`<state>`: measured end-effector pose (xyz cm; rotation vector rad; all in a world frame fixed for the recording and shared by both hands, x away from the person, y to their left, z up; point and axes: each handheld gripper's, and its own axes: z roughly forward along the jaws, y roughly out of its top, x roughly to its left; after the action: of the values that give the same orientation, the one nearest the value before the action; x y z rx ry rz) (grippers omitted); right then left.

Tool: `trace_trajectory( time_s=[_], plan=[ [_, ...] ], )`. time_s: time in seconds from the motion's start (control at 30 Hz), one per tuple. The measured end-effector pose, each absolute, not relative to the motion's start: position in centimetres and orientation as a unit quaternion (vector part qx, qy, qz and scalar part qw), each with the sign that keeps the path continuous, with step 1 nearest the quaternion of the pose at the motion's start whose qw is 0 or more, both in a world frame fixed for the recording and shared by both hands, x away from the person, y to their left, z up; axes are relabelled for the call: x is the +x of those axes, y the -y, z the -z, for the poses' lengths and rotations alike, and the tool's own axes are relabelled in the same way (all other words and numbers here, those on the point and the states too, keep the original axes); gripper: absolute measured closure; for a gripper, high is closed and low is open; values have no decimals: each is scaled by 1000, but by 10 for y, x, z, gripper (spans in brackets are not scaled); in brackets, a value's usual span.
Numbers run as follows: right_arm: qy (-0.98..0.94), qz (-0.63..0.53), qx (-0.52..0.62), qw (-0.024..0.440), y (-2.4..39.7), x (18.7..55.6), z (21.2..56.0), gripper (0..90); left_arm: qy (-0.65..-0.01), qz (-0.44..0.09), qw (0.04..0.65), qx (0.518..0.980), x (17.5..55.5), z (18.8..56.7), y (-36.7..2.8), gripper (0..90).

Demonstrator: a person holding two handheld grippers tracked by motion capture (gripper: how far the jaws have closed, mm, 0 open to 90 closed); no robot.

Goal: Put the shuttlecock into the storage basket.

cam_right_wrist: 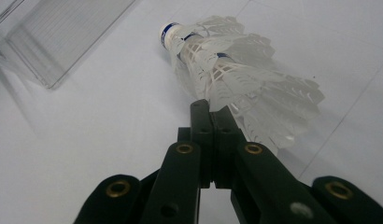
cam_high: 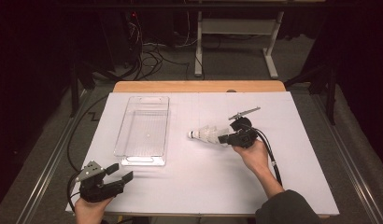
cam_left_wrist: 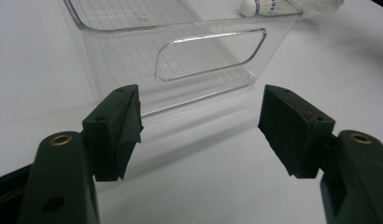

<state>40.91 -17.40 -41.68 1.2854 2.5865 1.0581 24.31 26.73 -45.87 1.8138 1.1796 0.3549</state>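
Observation:
A white feathered shuttlecock lies level right of the table's middle, its cork pointing left toward the bin. My right gripper is shut on the rim of its feather skirt. Whether the shuttlecock rests on the sheet or hangs just above it I cannot tell. A clear plastic bin stands empty at the centre left. My left gripper stays open near the front left corner, aimed at the bin's near end, nothing between its pads. The shuttlecock's cork peeks past the bin.
A white sheet covers the table, with a wooden edge at the far side. The right gripper's cable runs back along the forearm. Desk legs and floor cables lie beyond the table.

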Motion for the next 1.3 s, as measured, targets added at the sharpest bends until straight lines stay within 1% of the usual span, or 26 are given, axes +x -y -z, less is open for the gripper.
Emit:
trace_trajectory(
  time_s=[1.3],
  plan=[
    [-843,-346,411,19,162,420,426,900,-478,-142,454,738,243,459,-268,306]
  ],
)
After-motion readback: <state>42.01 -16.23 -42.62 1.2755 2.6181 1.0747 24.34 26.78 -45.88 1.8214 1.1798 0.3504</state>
